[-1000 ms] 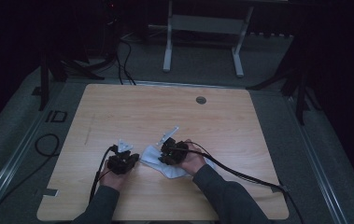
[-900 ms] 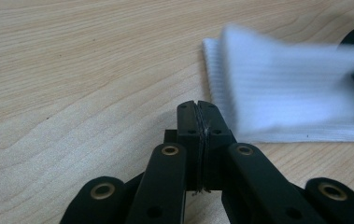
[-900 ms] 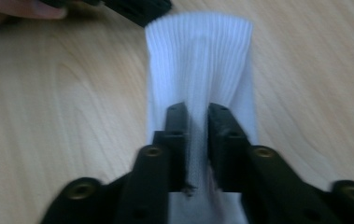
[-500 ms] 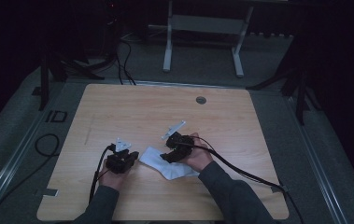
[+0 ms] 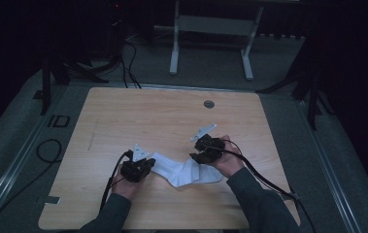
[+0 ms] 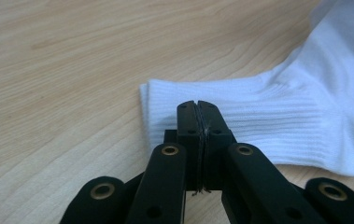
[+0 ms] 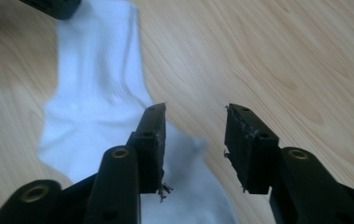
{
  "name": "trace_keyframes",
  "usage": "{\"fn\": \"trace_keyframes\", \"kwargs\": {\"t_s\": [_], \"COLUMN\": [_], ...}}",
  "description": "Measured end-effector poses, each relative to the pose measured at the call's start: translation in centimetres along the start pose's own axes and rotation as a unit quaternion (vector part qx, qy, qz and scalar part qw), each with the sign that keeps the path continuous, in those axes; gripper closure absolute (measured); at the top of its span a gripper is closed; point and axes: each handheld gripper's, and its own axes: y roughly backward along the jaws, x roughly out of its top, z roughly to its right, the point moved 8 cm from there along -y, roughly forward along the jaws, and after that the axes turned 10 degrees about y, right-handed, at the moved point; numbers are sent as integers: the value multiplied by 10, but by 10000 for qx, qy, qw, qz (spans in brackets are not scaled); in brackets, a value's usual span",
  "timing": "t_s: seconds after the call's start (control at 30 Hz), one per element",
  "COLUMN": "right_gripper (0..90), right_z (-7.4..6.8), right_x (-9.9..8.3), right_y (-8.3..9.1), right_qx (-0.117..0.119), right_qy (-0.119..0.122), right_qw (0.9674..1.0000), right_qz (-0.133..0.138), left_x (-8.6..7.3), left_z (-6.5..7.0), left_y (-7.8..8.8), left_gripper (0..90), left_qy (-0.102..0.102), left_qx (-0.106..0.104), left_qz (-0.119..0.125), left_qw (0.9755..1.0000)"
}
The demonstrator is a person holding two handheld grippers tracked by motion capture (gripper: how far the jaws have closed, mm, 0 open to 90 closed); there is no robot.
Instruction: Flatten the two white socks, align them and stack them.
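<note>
Sock (image 5: 186, 171) mid-table (image 5: 123, 116); left hand-held gripper (image 6: 197, 108) closed, right hand-held gripper (image 7: 194, 122) spread.

Room dimly lit — grey floor (image 5: 21, 145) seen around wooden table (image 5: 138, 111); white-legged stand (image 5: 210, 43) and black cables (image 5: 128, 63) placed behind.

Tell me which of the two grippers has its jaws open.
The right gripper: its jaws stand apart over the white sock. The left gripper has its jaws pressed together at the sock's cuff.

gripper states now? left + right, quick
Left gripper: shut, at the white sock's ribbed cuff; a grip on fabric cannot be told.
Right gripper: open, holding nothing.
</note>
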Motion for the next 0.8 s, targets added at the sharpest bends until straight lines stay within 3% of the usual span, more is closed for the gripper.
{"fn": "trace_keyframes", "kwargs": {"t_s": [0.17,0.4,0.67,0.8], "right_gripper": [661,662,603,661], "right_z": [4,-4,-10,-11], "right_x": [-21,-39,-44,-45], "right_y": [3,-18,-43,-49], "right_qx": [-28,162,437,556], "right_qy": [-211,-369,-527,-566], "right_qw": [9997,9984,9963,9953], "right_qz": [-110,-403,-527,-557], "left_x": [-4,-9,-10,-11], "left_z": [-3,0,1,1], "left_y": [-4,-10,-11,-12], "left_gripper": [887,893,896,896], "left_qy": [-7,-124,-138,-142], "left_qx": [111,196,238,248], "left_qz": [-133,-237,-223,-216], "left_qw": [9998,9995,9994,9994]}}
